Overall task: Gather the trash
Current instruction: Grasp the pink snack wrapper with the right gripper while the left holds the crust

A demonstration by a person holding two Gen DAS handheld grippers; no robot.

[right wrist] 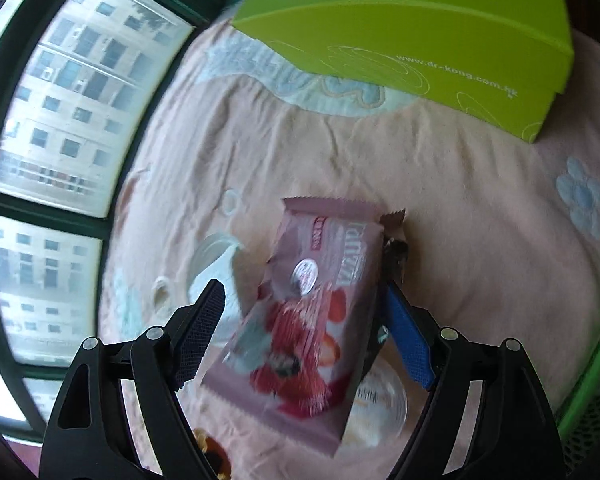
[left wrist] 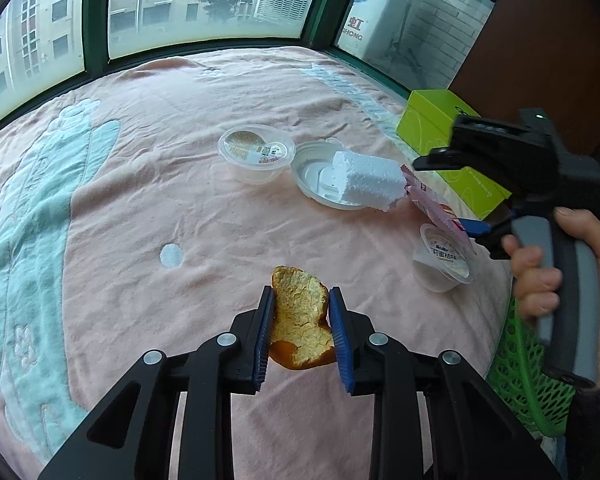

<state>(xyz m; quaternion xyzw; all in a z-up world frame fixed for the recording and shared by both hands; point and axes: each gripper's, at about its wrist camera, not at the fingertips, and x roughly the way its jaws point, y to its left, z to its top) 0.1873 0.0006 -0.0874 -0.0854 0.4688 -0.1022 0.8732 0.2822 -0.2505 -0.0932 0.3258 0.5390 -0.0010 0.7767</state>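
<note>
Orange peel [left wrist: 300, 320]: nearest my left camera at 6 o'clock, pith side up, one end raised off the pink blanket [left wrist: 180, 208].
Left gripper [left wrist: 301, 334]: my blue pads are clamped on the peel from both sides.
Right gripper [right wrist: 304, 332]: jaws apart; a pink snack wrapper [right wrist: 312, 308] lies between them, its right edge against the blue pad at 3 o'clock, clear of the pad at 9 o'clock. I cannot tell whether it is gripped.
Right hand [left wrist: 556, 264]: at 3 o'clock in the left view, wrapped round the grey handle.
Jelly cup [left wrist: 446, 258]: on the blanket just under the wrapper.
Foam block [left wrist: 366, 178]: at 1 o'clock, resting in a white plastic lid [left wrist: 312, 172].
Clear tub [left wrist: 256, 152]: at 12 o'clock, touching the lid's left rim.
Green box [left wrist: 440, 136]: at 2 o'clock, behind the trash.
Green mesh basket [left wrist: 532, 372]: at 4 o'clock, beside the blanket's edge.
</note>
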